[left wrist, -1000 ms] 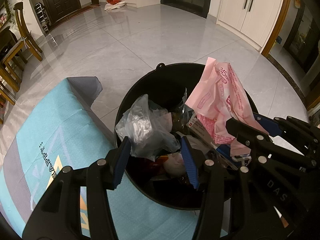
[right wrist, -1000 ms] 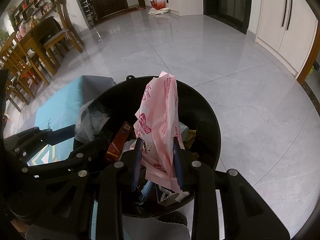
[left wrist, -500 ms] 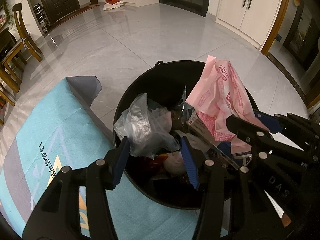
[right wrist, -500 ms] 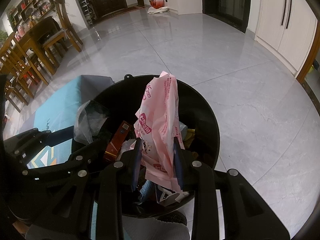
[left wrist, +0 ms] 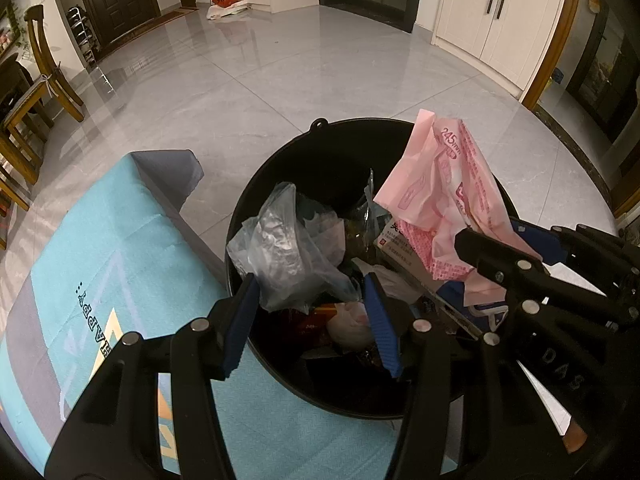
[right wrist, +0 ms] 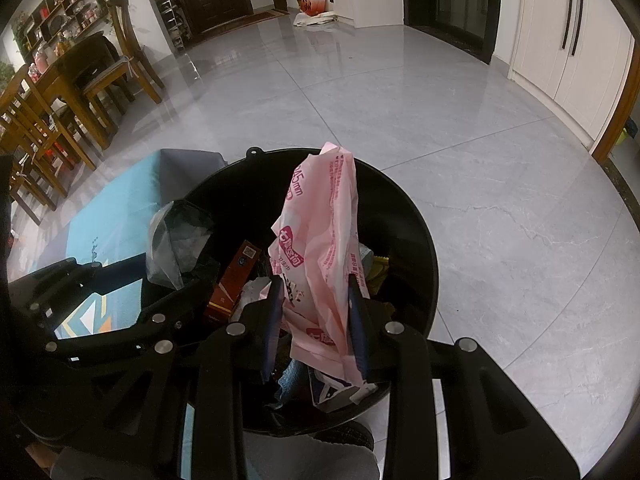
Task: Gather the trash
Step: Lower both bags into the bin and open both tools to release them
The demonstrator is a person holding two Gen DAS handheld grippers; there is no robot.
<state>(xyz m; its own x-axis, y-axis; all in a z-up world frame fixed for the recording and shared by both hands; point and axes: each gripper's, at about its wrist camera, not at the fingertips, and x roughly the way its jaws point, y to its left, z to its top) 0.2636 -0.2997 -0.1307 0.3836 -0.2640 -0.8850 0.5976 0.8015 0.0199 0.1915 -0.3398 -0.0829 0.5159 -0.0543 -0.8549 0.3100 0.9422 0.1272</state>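
A round black trash bin [left wrist: 276, 168] [right wrist: 404, 216] stands on the floor, holding several pieces of trash. My left gripper [left wrist: 310, 312] hovers over its near rim, jaws wide apart around a crumpled clear plastic bag [left wrist: 288, 248] that also shows in the right wrist view [right wrist: 176, 244]. My right gripper [right wrist: 316, 312] is shut on a pink plastic wrapper [right wrist: 320, 248] and holds it upright over the bin; the wrapper shows in the left wrist view [left wrist: 440, 200]. A brown carton [right wrist: 234, 280] lies in the bin.
A turquoise mat [left wrist: 92, 264] with a grey border lies against the bin's left side. Grey tiled floor [left wrist: 248, 92] stretches beyond. Wooden chairs and a table [right wrist: 68, 92] stand far left. White cupboards [right wrist: 576, 40] line the right. A bag [right wrist: 316, 0] sits by the far door.
Both grippers stay over the bin with little movement. The pink wrapper stays gripped and the clear bag stays between the left jaws.
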